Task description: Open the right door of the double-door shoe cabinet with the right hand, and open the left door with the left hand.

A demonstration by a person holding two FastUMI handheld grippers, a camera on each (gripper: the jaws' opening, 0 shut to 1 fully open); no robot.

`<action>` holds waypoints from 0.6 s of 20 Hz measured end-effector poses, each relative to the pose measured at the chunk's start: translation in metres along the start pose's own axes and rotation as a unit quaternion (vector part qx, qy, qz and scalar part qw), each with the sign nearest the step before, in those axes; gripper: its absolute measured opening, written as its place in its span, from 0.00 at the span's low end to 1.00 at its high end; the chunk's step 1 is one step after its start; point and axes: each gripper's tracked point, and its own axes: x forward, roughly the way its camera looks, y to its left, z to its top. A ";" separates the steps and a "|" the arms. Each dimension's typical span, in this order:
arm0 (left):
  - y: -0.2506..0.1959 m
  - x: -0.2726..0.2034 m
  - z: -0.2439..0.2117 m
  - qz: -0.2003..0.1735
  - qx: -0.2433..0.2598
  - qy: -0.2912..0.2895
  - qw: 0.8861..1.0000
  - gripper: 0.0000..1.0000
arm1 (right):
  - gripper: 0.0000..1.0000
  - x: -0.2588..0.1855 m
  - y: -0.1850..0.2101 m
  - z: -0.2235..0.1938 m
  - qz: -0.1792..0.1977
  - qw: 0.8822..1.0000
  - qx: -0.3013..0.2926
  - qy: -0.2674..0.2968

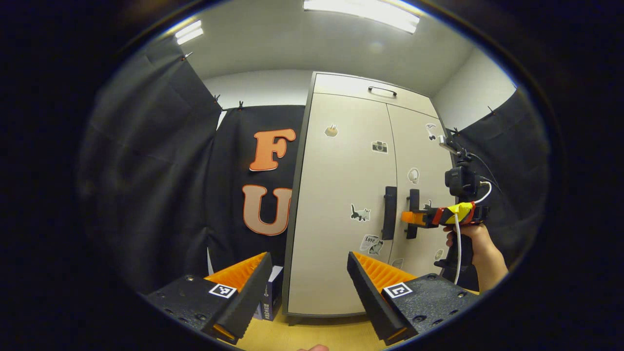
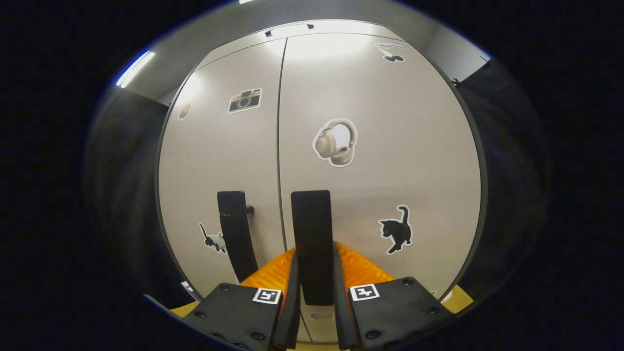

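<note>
Right gripper view: the right gripper point(image 2: 314, 297) has its two black, orange-ribbed fingers closed tight on either side of the right door's black vertical bar handle point(image 2: 311, 234), which runs up between them. The pale beige shoe cabinet's right door point(image 2: 380, 161) is flat ahead of the fingers and looks flush with the left door point(image 2: 219, 161), so I'd say no pull has begun. The left door's matching black handle point(image 2: 234, 234) sits just to the left of the fingers, untouched.

In the left gripper view, the left gripper point(image 1: 307, 287) hangs well back from the cabinet, fingers wide apart with nothing between them (a good reach remaining). Beyond its right finger, a hand point(image 1: 470, 239) holds the other tool at the handles point(image 1: 389, 213).

Both doors appear closed: the grasp is made, both openings remain.
</note>
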 end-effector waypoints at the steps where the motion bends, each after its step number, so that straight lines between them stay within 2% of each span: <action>1: 0.001 -0.001 0.000 0.002 -0.005 -0.001 1.000 0.94 | 0.37 0.001 0.001 0.000 0.001 1.000 -0.007 -0.002; 2: 0.000 -0.002 -0.002 0.004 -0.011 0.003 1.000 0.94 | 0.32 0.000 0.001 -0.001 0.005 1.000 -0.004 0.003; 3: 0.000 -0.005 -0.003 0.004 -0.016 0.006 1.000 0.94 | 0.37 -0.001 0.001 -0.003 0.009 1.000 0.003 0.010; 4: 0.001 -0.007 -0.003 0.006 -0.017 0.008 1.000 0.94 | 0.32 -0.002 0.001 -0.006 0.013 1.000 0.009 0.019; 9: 0.014 -0.027 0.004 0.036 -0.010 0.001 0.999 0.94 | 0.33 -0.014 0.001 -0.007 0.023 0.999 0.022 0.034; 11: 0.015 -0.030 0.000 0.043 -0.010 0.007 0.999 0.94 | 0.25 -0.021 0.002 -0.007 0.037 0.998 0.025 0.040; 12: 0.017 -0.032 0.000 0.050 -0.009 0.008 0.999 0.94 | 0.25 -0.026 0.002 -0.007 0.047 0.998 0.027 0.042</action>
